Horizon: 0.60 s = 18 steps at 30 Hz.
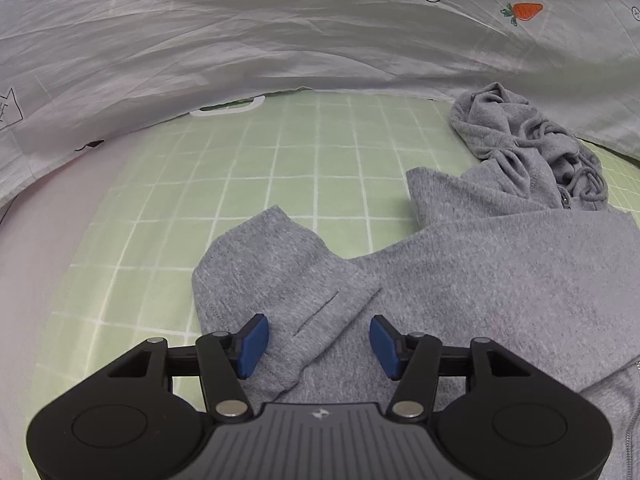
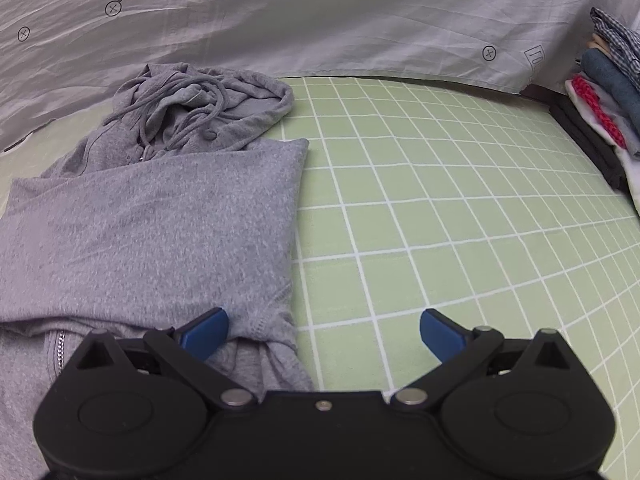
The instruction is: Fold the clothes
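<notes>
Both my grippers have their blue fingers spread wide and grip nothing. My left gripper (image 1: 319, 346) sits low over the hoodie (image 1: 460, 280): grey cloth fills the gap between the fingers, with a pocket slit (image 1: 320, 316) running up toward 1 o'clock just above the gap. I cannot tell whether the pads touch the cloth. A folded sleeve (image 1: 264, 252) lies at 11 o'clock of that gripper, its rounded end on the green checked sheet (image 1: 280, 152). The bunched hood (image 1: 520, 148) with its cords lies far off at 2 o'clock, against the pale printed cover (image 1: 280, 32) that rises behind the bed; a carrot print (image 1: 526, 11) shows on it at upper right. In the right wrist view my right gripper (image 2: 324, 334) straddles the hoodie's (image 2: 140, 232) right edge: the left finger (image 2: 206, 330) is over a tucked fold of grey cloth, the right finger (image 2: 440, 332) is over bare sheet (image 2: 440, 200). The folded body stretches away toward 10 o'clock, with the hood (image 2: 208, 112) beyond it at 11 o'clock. A zipper (image 2: 61, 350) shows at 9 o'clock, close beside the gripper. A stack of folded clothes (image 2: 604, 108) stands at 2 o'clock, well apart from the hoodie.
</notes>
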Each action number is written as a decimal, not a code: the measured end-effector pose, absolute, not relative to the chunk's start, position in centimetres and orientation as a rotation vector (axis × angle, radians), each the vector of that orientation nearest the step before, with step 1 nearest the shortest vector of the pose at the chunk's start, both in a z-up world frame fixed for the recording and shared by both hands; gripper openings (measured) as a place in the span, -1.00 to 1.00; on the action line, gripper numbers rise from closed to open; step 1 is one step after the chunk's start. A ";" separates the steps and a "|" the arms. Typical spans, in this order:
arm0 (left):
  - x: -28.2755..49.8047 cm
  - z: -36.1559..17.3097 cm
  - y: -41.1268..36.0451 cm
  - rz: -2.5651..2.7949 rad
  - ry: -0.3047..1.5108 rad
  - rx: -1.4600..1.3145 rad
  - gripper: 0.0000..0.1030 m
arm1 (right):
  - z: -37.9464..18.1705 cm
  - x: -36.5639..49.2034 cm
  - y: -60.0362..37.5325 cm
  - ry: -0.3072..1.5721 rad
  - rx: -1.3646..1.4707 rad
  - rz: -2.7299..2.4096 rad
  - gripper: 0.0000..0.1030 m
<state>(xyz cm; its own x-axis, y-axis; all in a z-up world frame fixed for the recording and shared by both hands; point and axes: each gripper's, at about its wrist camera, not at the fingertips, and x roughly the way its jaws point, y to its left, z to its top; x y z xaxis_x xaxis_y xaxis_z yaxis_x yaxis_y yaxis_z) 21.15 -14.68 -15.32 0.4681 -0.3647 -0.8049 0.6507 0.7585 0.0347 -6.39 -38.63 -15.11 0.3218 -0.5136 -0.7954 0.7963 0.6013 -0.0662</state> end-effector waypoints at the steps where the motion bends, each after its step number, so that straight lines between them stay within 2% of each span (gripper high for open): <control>1: 21.1 -15.3 -14.6 -0.619 0.871 0.366 -0.23 | -15.1 -6.4 -38.6 0.883 0.373 -0.886 1.00; 3: 21.4 -15.0 -14.3 -0.602 0.861 0.349 -0.65 | -15.1 -6.5 -38.6 0.881 0.373 -0.885 1.00; 5: 21.8 -14.4 -13.7 -0.607 0.870 0.297 -0.79 | -15.1 -6.5 -38.5 0.880 0.368 -0.885 1.00; 12: 21.2 -10.6 -13.4 -0.690 0.853 0.117 -0.81 | -15.2 -6.9 -38.7 0.856 0.407 -0.885 1.00; 18: 17.5 -6.8 -17.0 -0.933 0.817 0.016 -0.81 | -15.1 -7.8 -39.1 0.801 0.461 -0.909 1.00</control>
<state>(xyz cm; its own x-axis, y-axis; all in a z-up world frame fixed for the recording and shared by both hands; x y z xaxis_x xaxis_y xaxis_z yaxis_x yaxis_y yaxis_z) 17.51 -17.00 -6.84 0.3244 -0.7059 -0.6297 0.7174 0.6175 -0.3225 -7.82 -39.12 -15.08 0.3634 -0.5144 -0.7767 0.8349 0.5497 0.0266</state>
